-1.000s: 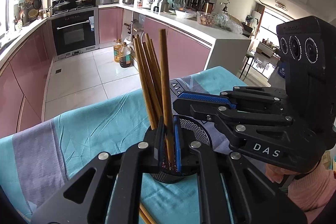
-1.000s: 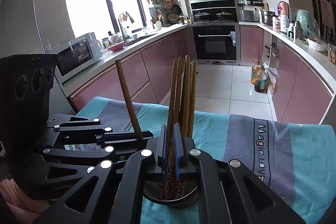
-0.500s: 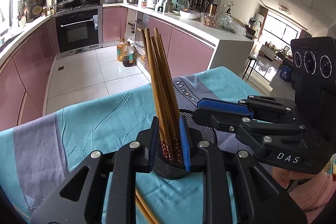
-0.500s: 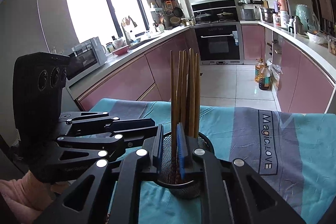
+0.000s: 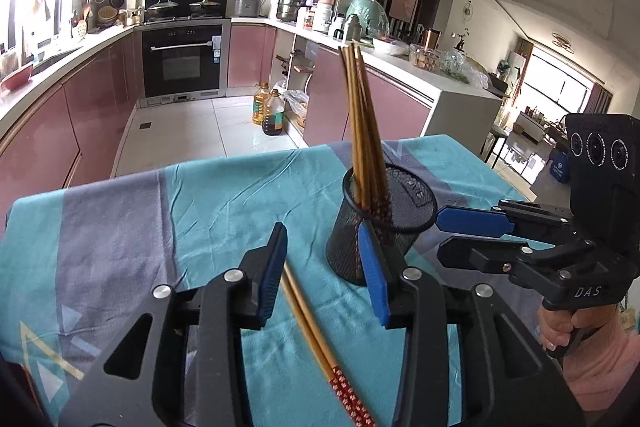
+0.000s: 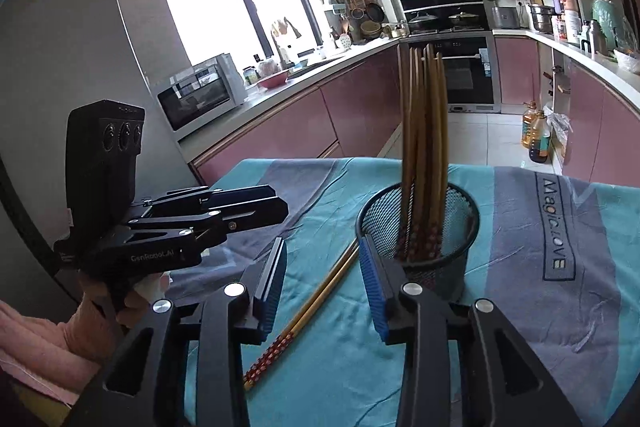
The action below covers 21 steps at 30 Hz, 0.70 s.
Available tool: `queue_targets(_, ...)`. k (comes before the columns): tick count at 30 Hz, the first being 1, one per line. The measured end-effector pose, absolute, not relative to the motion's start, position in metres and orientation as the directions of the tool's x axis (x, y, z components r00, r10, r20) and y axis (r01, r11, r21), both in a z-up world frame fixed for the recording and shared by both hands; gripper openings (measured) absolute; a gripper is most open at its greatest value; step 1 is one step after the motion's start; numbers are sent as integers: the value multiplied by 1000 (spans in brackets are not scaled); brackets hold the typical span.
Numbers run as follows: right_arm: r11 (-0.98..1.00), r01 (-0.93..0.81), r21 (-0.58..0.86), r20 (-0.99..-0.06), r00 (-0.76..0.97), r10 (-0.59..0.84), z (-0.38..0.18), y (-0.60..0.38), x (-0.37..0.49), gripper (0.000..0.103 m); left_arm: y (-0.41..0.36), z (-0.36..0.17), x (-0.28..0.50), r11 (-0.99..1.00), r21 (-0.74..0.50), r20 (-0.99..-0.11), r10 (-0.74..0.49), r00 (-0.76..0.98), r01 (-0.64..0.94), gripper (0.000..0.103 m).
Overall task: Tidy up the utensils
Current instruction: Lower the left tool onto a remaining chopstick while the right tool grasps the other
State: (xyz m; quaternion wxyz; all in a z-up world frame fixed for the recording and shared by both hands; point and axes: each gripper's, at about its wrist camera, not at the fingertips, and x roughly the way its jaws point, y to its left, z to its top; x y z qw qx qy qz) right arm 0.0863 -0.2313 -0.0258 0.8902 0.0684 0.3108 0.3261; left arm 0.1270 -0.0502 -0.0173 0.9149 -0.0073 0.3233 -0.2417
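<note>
Left gripper (image 5: 324, 269) and right gripper (image 6: 323, 269): blue ribbed pads parted, having just been opening, nothing clamped. Two slim wooden chopsticks (image 5: 316, 337) with red patterned ends lie on the teal cloth (image 5: 224, 195) just before the black round mesh holder (image 5: 386, 223). A bundle of chopsticks (image 5: 362, 123) stands upright inside that holder.

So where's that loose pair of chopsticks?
The loose chopsticks lie flat on the teal cloth, just left of the mesh cup, between the left claw's open fingers.

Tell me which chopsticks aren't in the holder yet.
The pair lying flat on the tablecloth beside the mesh holder; the others stand upright inside it.
</note>
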Motion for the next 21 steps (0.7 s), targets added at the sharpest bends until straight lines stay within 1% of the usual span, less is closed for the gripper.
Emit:
queue_targets(7, 772, -534, 345, -609, 499, 617, -70, -198, 85, 37, -21, -62, 112, 917, -192, -654, -384, 652, 349, 42)
queue_targets(9, 781, -525, 338, -637, 483, 601, -82, -189, 85, 37, -16, -73, 110, 925, -197, -670, -370, 643, 326, 42)
queue_targets(11, 780, -520, 347, -651, 465, 600, -89, -182, 87, 37, -15, -82, 107, 928, -201, -681, -362, 636, 312, 42)
queue_targets(13, 797, -515, 316, -672, 471, 571, -94, -175, 87, 37, -12, -88, 106, 933, -201, -691, -352, 631, 299, 42)
queue_targets(15, 796, -512, 322, -680, 461, 571, -99, -172, 87, 37, -11, -92, 106, 934, -207, -696, -350, 627, 292, 42)
queue_targets(21, 820, -502, 275, -712, 466, 525, -106, -154, 91, 37, -10, -97, 102, 938, -201, -706, -339, 622, 283, 42)
